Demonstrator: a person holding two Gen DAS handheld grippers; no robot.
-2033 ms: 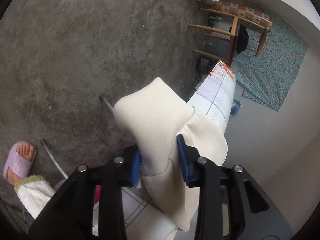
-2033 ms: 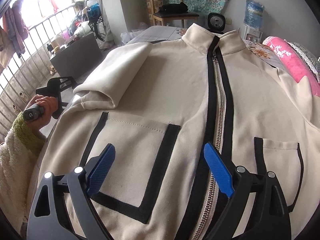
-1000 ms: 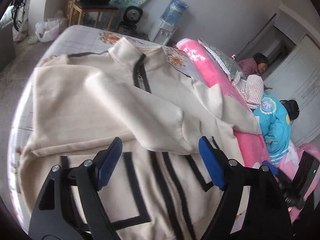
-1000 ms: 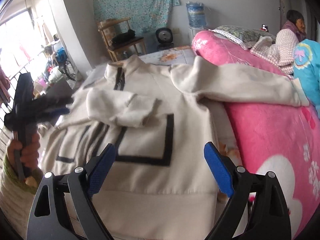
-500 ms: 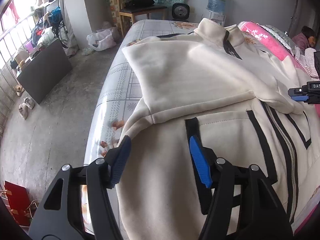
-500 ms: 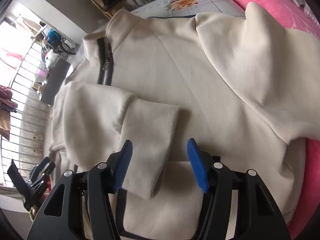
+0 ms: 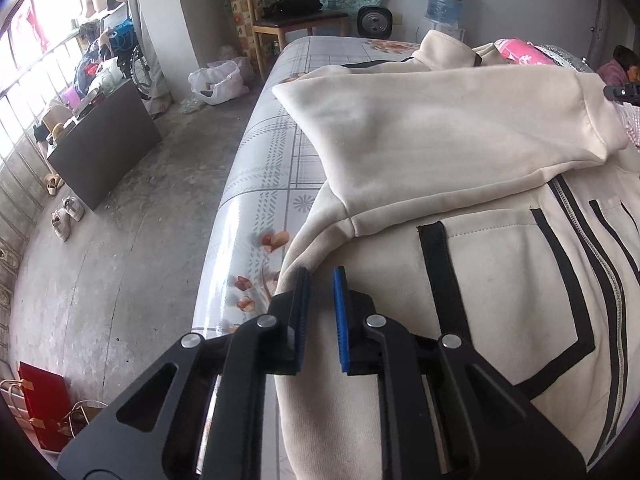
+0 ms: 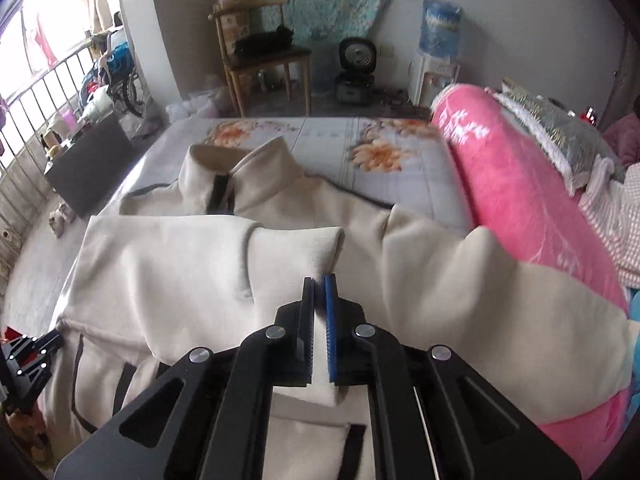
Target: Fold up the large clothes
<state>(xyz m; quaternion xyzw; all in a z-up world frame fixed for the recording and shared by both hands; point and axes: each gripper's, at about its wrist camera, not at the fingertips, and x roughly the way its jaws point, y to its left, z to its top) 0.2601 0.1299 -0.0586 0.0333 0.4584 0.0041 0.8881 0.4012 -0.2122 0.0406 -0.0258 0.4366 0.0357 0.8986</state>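
The cream jacket [image 7: 460, 280] lies front-up across the bed [image 7: 272, 160], its body running along the bed's left edge. The left gripper [image 7: 320, 276] sits right at that edge, pads nearly together with the jacket's side seam pinched between them. The folded sleeve [image 7: 440, 136] is draped across the chest above the black-trimmed pocket [image 7: 500, 288]. This left wrist view also takes in the zipper [image 7: 592, 248], a slice of bare floral sheet, and the grey floor [image 7: 120, 240] beside the bed.

Over on the right wrist view, the collar [image 8: 248, 168] points toward the bed's far edge, and the right gripper [image 8: 319, 280] is closed down to a sliver on the cuff end of the folded sleeve [image 8: 296, 264]. Only here does the other sleeve [image 8: 500, 292] show, spread out sideways and lying up against the pink blanket [image 8: 520, 200] along the bed's right side. The left gripper [image 8: 28, 356] peeks in at the lower left, by the jacket's side. A wooden chair [image 8: 260, 52] stands past the bed's far edge.
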